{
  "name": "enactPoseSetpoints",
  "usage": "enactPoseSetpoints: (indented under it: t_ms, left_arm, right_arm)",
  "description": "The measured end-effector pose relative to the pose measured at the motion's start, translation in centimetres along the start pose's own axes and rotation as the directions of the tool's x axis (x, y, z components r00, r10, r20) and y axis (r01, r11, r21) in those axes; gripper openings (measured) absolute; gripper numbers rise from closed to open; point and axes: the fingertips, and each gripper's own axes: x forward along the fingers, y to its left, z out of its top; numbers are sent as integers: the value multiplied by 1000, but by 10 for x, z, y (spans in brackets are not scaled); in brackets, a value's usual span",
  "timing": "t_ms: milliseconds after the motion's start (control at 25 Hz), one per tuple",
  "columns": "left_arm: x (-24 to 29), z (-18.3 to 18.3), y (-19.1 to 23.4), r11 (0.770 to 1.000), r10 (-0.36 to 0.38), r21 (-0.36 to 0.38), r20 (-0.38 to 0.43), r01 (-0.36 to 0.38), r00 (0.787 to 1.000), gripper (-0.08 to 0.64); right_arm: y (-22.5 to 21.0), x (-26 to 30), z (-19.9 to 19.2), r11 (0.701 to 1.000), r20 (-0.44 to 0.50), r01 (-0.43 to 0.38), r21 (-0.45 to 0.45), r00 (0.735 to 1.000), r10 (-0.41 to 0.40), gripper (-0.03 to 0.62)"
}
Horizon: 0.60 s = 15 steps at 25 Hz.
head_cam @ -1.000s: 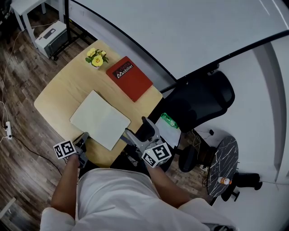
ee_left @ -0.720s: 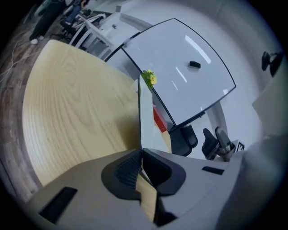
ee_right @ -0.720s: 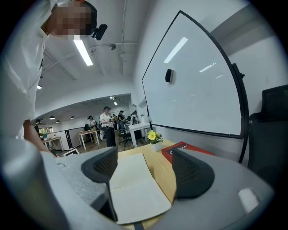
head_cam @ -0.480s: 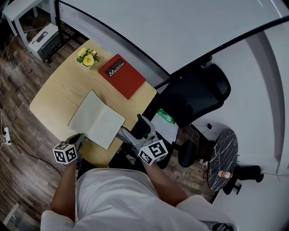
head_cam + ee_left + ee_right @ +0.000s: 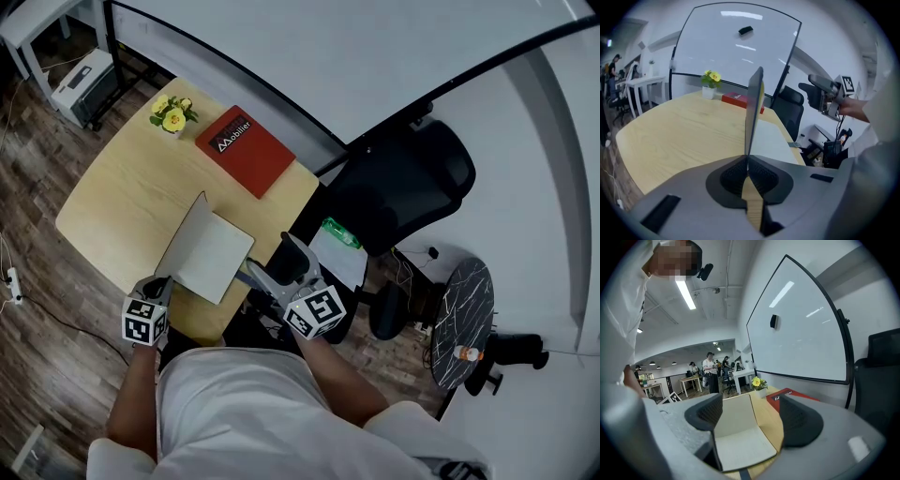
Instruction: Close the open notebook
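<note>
Notebook [image 5: 217, 258] sits near the counter's [image 5: 112, 197] front edge, toward its right-hand front corner. Its right half lies flat, pages up, and its left half stands raised, close to upright. In the left gripper view that leaf shows edge-on as a thin blade [image 5: 753, 108]. Left gripper [image 5: 159, 284] is clenched on the near edge of the raised leaf, pads pinched tight on it. Right gripper [image 5: 247, 273] has its jaws spread with nothing between the pads, hovering just off the counter's front edge, beside the flat half but apart from it. Red book [image 5: 246, 150] and flower pot [image 5: 171, 114] sit at the far edge, well clear. Step in hand, as I read it, is swinging the leaf over the spine. To do it well, follow an arc centred on the spine rather than pushing sideways (a straight shove would likely skate the book toward the edge). Keep the pinch until the leaf is past vertical and low, then let go. The right gripper could steady the flat half.
</note>
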Motion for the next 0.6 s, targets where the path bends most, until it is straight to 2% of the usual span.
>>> enactPoseSetpoints:
  t_ms: [120,440,600]
  left_arm:
    - [1,-2,-3,996,26,92,-47,-22,999,17]
    - [5,-6,-10,965,86,256,-96,-59,992,17]
    - [6,-7,-13,934,112,351,-114,-65,987,18]
  right_arm:
    - [-1,-4,-1,1000,0,3,2,1000,-3,385]
    - [-6,-14,-3,1000,4,20,9,1000,-20,384]
    - [-8,-17,-5,1000,1,25,7,1000,-25,384]
